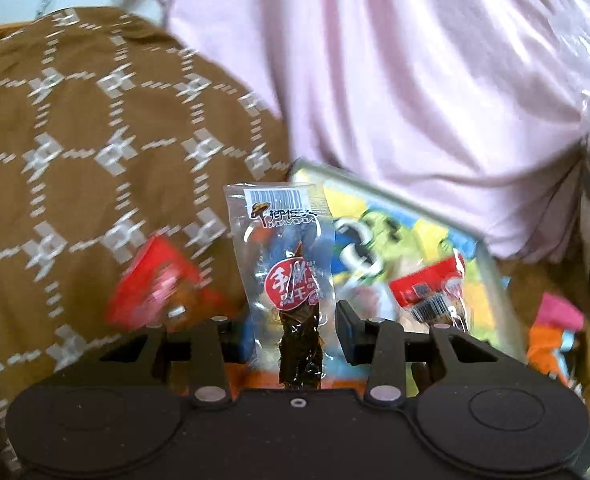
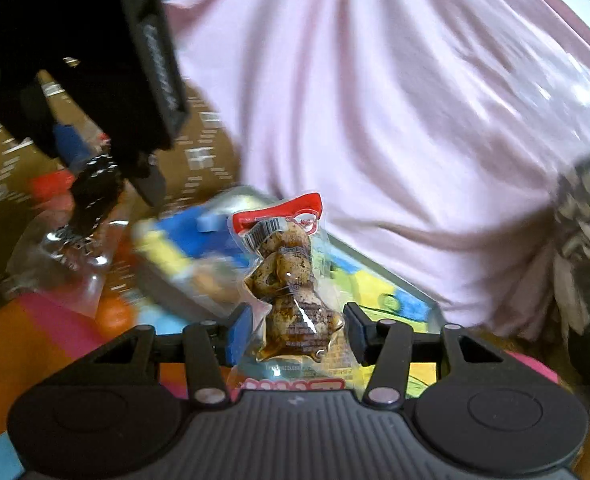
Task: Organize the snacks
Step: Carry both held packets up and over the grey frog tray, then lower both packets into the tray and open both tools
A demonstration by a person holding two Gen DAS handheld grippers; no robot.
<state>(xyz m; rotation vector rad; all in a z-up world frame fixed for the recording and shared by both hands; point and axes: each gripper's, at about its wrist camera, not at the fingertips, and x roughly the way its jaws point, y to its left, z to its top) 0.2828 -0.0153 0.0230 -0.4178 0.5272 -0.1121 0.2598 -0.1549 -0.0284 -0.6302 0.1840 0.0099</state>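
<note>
Fingers of the left gripper (image 1: pixel 295 332) clamp a clear, crinkly jerky packet (image 1: pixel 289 276) upright, its lower end hidden behind the gripper body. Those of the right gripper (image 2: pixel 297 330) pinch a lumpy, glossy vacuum-packed snack (image 2: pixel 291 300) with a red top. Behind both, a blurred colourful box (image 1: pixel 399 236) lies against draped pink cloth (image 1: pixel 415 80); brown patterned fabric (image 1: pixel 95 120) spreads open at left.
</note>
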